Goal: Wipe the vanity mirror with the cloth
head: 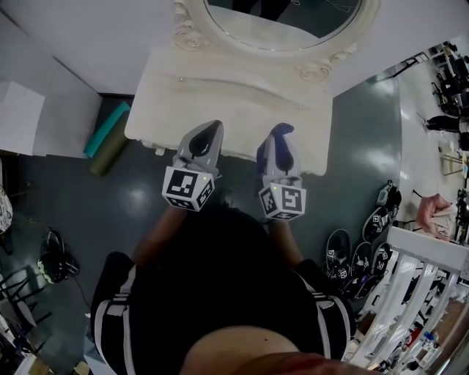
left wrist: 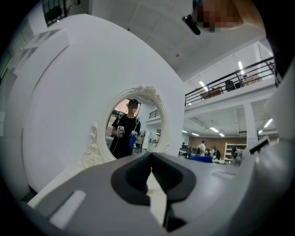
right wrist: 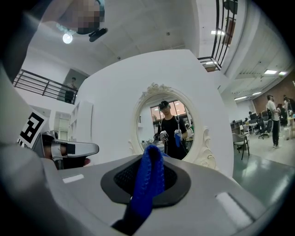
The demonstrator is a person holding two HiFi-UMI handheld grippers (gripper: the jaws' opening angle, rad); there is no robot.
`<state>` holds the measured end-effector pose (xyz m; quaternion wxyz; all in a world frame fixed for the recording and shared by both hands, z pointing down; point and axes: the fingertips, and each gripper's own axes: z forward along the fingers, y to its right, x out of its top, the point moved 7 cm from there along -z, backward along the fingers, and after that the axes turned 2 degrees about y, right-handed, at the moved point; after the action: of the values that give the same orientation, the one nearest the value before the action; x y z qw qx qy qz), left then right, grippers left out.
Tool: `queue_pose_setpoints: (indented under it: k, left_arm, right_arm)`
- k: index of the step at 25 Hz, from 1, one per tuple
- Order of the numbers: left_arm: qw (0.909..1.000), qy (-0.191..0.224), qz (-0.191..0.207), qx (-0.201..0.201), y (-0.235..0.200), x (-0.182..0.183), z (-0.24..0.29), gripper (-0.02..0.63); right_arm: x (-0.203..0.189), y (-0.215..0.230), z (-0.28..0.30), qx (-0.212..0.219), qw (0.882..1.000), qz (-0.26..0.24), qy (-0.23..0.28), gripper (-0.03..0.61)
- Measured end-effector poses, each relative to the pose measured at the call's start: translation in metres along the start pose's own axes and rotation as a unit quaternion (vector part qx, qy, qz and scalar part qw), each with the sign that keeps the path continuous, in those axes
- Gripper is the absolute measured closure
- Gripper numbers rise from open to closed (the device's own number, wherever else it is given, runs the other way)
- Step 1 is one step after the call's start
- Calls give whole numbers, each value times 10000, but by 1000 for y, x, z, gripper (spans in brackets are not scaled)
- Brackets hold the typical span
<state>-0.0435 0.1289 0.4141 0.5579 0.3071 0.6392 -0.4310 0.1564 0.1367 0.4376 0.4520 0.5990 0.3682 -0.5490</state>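
While tight in right hand-held gripper (right wrist: 149, 156), cloth (right wrist: 144, 186) lengthwise toward mirror (right wrist: 168, 125); left hand-held gripper (left wrist: 150, 160) closed, empty.

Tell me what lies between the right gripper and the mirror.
Only bare vanity top separates the right gripper, shut on the cloth, from the mirror; the head view shows it.

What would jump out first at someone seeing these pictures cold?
Probably the bright blue cloth, pinched in the right gripper over the front edge of the white vanity table. Behind it stands the ornate oval vanity mirror, reflecting the person who holds both grippers. The left gripper alongside is shut and empty.
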Motion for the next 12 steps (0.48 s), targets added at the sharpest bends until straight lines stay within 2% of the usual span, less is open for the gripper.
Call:
queue_pose_setpoints:
  k: [12]
  left_arm:
    - [9998, 12, 25, -186, -2, 4, 9, 603]
  right_arm:
    - [3, -3, 7, -56, 10000, -59, 49, 537]
